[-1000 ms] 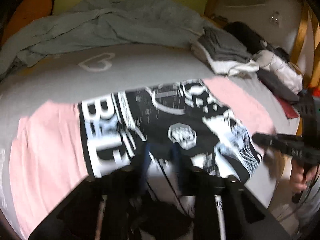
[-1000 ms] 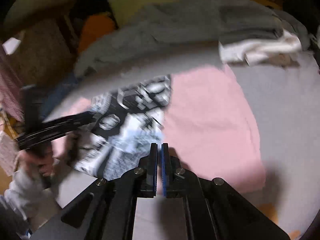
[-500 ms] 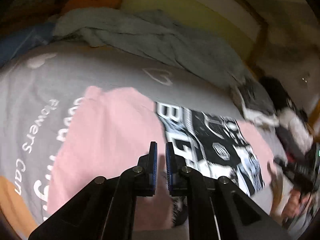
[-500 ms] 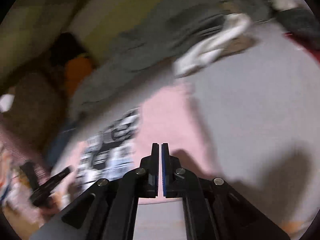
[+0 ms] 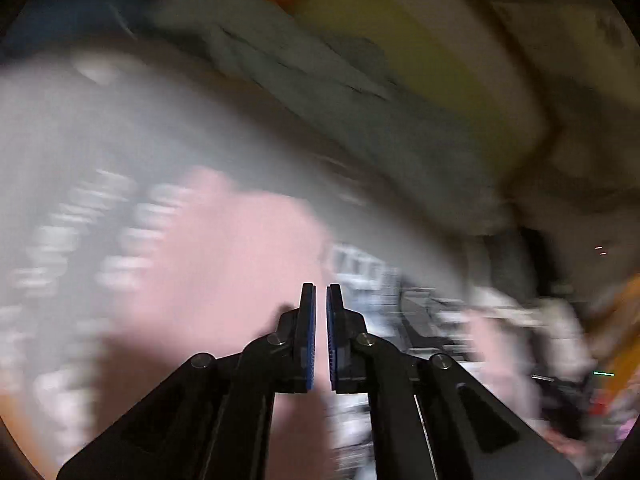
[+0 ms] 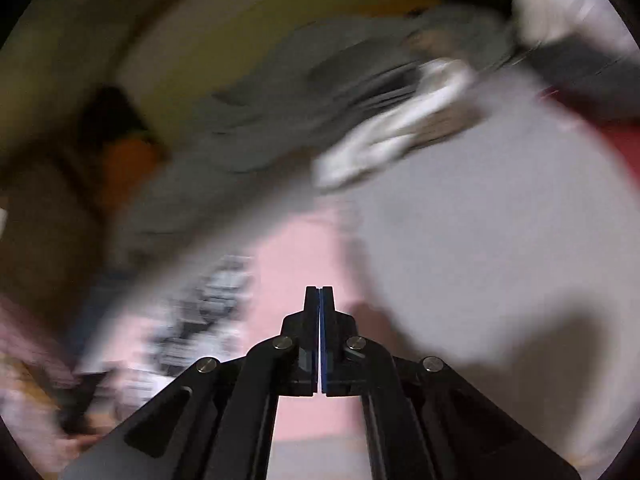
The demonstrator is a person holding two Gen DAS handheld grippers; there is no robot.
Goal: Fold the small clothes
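Below and ahead of both tongs, the pink shirt (image 5: 224,280) was spread flat on the grey bedsheet (image 6: 500,240), its black-and-white print (image 5: 380,292) seen right of the left gripper (image 5: 321,292), left of the right gripper (image 6: 319,294); both were clenched, nothing gripped, frames blurred

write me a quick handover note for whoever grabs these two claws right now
Left claw: shut, nothing held, above the pink shirt.
Right claw: shut, empty, over the same shirt's pink part.
Shirt lies spread on the grey bed cover, black-and-white print facing up. A white and grey clothes stack sits farther back.
Done: the shirt looks laid out; the blur hides any fold.
Left: fold it, then set it with the stack.
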